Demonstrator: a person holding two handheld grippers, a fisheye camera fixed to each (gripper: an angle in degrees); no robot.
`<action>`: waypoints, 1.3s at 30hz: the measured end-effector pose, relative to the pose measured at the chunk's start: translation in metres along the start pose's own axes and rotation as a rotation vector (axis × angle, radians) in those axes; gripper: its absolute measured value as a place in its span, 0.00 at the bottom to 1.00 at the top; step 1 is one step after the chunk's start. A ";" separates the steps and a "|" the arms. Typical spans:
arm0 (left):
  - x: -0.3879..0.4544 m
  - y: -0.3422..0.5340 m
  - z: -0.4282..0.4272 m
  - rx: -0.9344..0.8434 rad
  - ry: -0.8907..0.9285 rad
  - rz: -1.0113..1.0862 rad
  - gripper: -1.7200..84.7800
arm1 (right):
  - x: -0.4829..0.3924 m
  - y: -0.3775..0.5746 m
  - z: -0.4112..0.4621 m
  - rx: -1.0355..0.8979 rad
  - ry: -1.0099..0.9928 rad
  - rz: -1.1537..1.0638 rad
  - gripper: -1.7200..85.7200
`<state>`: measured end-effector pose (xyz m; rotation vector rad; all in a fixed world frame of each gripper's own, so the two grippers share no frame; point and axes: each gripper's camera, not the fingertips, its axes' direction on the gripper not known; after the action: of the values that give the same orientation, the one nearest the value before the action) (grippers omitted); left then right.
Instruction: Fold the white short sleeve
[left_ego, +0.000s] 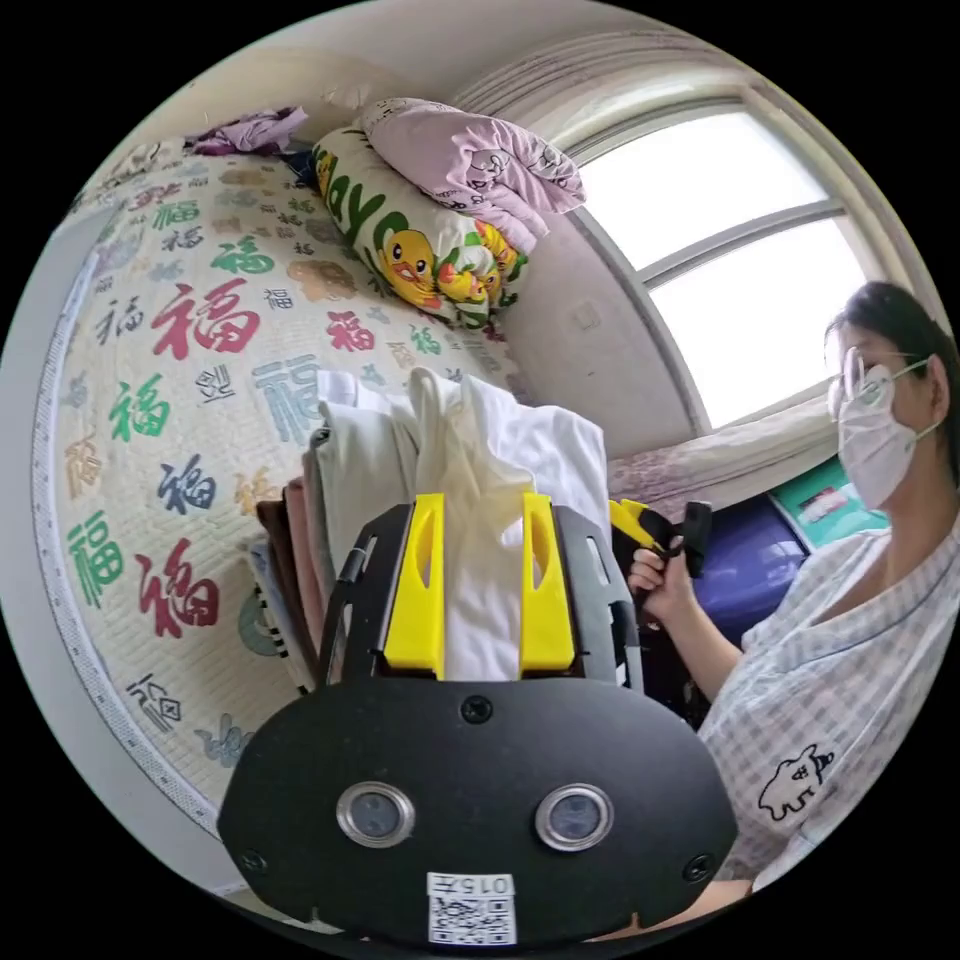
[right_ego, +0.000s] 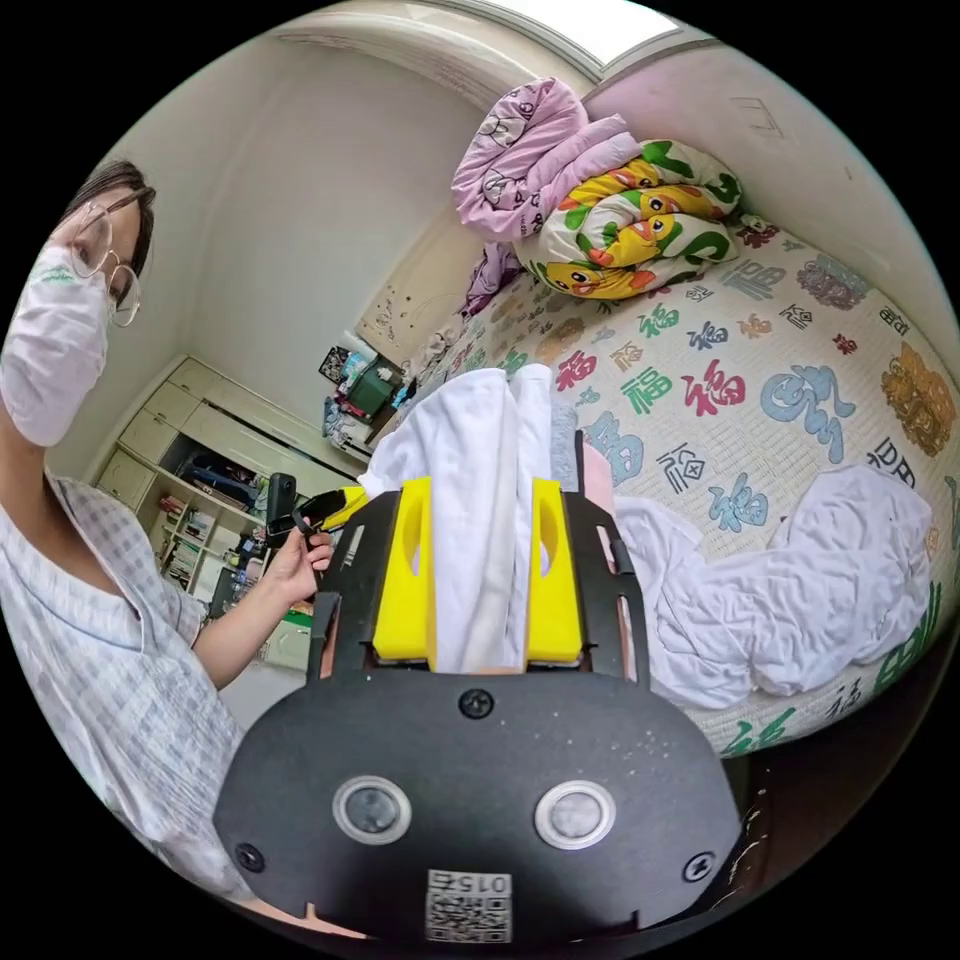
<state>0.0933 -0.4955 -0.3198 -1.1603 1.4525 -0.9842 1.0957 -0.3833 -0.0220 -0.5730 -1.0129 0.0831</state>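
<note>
Left gripper view, left to right: bedspread (left_ego: 190, 330) with big printed characters, then a stack (left_ego: 300, 560) of folded clothes lying on it just behind your left gripper (left_ego: 482, 590). Left gripper's yellow jaws stand narrow, both pressing on a bunched fold of the white shirt (left_ego: 480, 470); cloth rises above the jaw tips and spreads toward the right. Above that, a duck-print quilt (left_ego: 420, 240) with a lilac quilt (left_ego: 470, 160) piled on top, against the wall by the window (left_ego: 730, 250). Right of the jaws your hand (left_ego: 665, 580) grips the other gripper's handle, its yellow tip just poking past the shirt's edge. You stand at far right.

Right gripper view, left to right: you at far left, your hand (right_ego: 300, 560) on the other gripper's handle, shelves (right_ego: 200, 520) behind it. Centre: right gripper (right_ego: 478, 580), jaws narrow and clamped on a folded band of the shirt (right_ego: 480, 470), held up off the bed. The two quilts (right_ego: 610, 210) sit top centre on the bed. Right of the jaws, a crumpled white garment (right_ego: 800, 600) lies on the bedspread (right_ego: 800, 330) near the bed's edge; can't tell if it joins the held shirt
</note>
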 end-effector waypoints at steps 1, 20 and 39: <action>-0.004 0.002 -0.001 0.014 -0.015 0.006 0.17 | 0.000 0.002 0.004 -0.004 0.005 -0.004 0.18; -0.082 0.005 0.013 0.108 0.042 0.089 0.05 | -0.122 0.013 0.039 0.131 0.071 -0.121 0.04; -0.223 0.145 -0.119 0.311 0.441 0.108 0.22 | -0.644 0.004 0.108 0.077 -0.443 -0.678 0.03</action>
<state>-0.0374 -0.2450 -0.3926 -0.6565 1.6087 -1.3918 0.6603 -0.5438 -0.4813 -0.1141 -1.5827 -0.3649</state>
